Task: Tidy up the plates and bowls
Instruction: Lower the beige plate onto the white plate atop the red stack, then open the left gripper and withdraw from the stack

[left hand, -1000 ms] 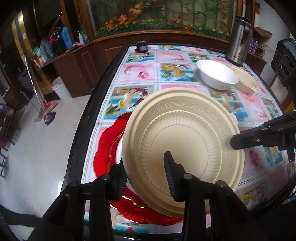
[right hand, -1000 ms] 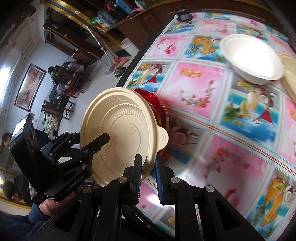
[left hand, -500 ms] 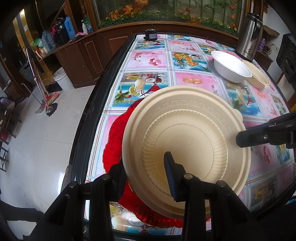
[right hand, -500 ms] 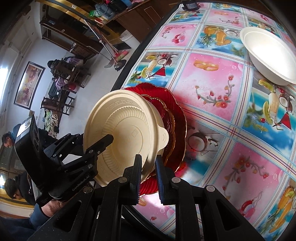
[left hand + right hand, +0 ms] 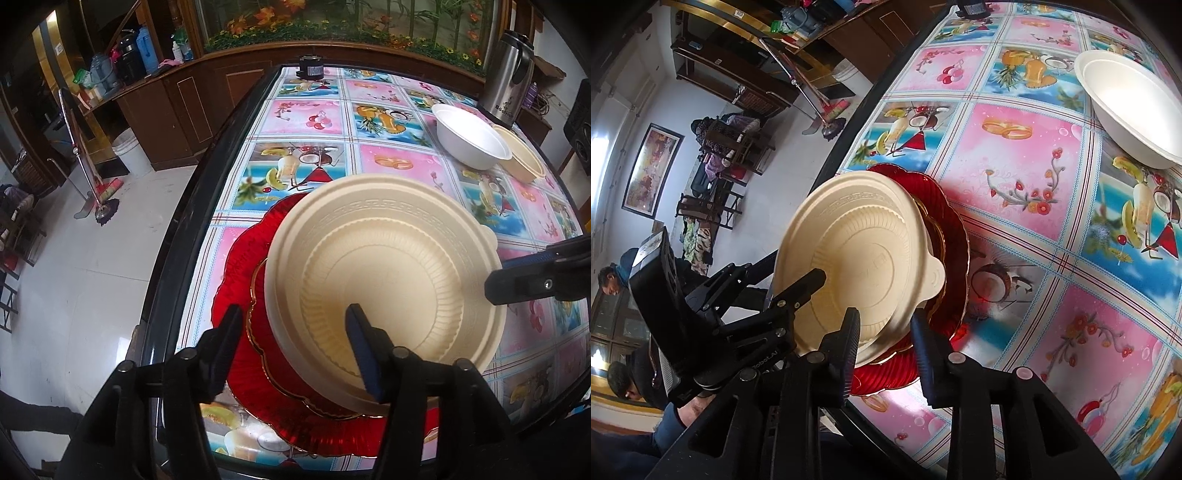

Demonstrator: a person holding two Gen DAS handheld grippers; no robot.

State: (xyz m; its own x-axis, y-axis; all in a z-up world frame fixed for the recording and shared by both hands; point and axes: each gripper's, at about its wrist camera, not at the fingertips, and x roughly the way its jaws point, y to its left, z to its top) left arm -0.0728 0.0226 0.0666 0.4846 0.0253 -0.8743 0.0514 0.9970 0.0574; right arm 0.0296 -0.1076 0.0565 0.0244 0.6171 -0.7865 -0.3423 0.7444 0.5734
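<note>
While the cream plate sits on the red plate stack near the worktop's near-left edge, both tools have just been opening: left tool has its jaws spread w/ the plate's near rim between them, pads look clear of it; right tool likewise straddles the rim at the tabbed side, jaws apart, no visible squeeze. Release step, I'd say, w/ the plate nearly or fully settled on the stack.

To do it well: let go evenly both sides so the plate doesn't tip, then back each tool straight off along the rim line, not upward through it, so a pad doesn't catch the lip & drag it off-centre. Stack is close to the worktop edge, so a nudge toward that side is the risk.

Containers: cream plate looks empty & dry, ribbed inside. White bowl & a cream bowl just beside it stand by the far-right edge, both apparently empty; touching or not, can't tell. Steel flask at the far-right corner, contents unseen. Smaller red plate w/ gold rim lies between the cream plate & the big red one
</note>
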